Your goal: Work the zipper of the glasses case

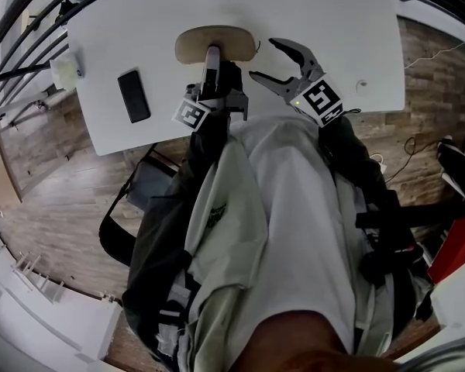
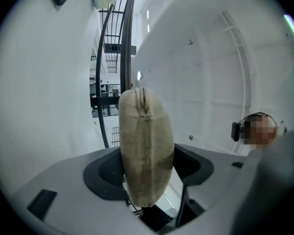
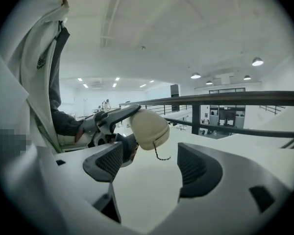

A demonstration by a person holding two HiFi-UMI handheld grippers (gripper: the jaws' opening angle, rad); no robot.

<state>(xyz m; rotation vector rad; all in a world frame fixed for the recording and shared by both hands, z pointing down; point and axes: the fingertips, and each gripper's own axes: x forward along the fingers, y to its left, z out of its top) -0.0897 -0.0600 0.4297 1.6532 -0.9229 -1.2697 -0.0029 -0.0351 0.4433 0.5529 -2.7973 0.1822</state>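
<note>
**Case clamped on edge over a white table**

The left gripper (image 1: 212, 56) is closed on the case (image 1: 215, 43). In the left gripper view both pads press the beige case (image 2: 146, 146) from either side, and it stands on its narrow edge with the zipper seam running up its middle. The right gripper (image 1: 265, 59) sits at 3 o'clock of the case with its jaws wide apart and nothing between them. In the right gripper view, the case (image 3: 147, 126) lies beyond the jaws and a thin dark cord (image 3: 160, 153) hangs from its end.

The table (image 1: 310, 6) is plain white and matte, and the case is over its near edge at 12 o'clock from the person. A black phone (image 1: 133, 95) lies flat at 8 o'clock of the case, well apart from it. A small white box (image 1: 65, 72) sits at the table's 9 o'clock edge.

A wood-plank floor (image 1: 54, 177) shows around the table, with a thin white cable (image 1: 430, 55) on it at 3 o'clock. A dark railing (image 1: 31, 22) curves past at 10 o'clock. The right gripper view shows the railing (image 3: 225, 99) crossing a large white hall under round ceiling lights (image 3: 257, 61).
</note>
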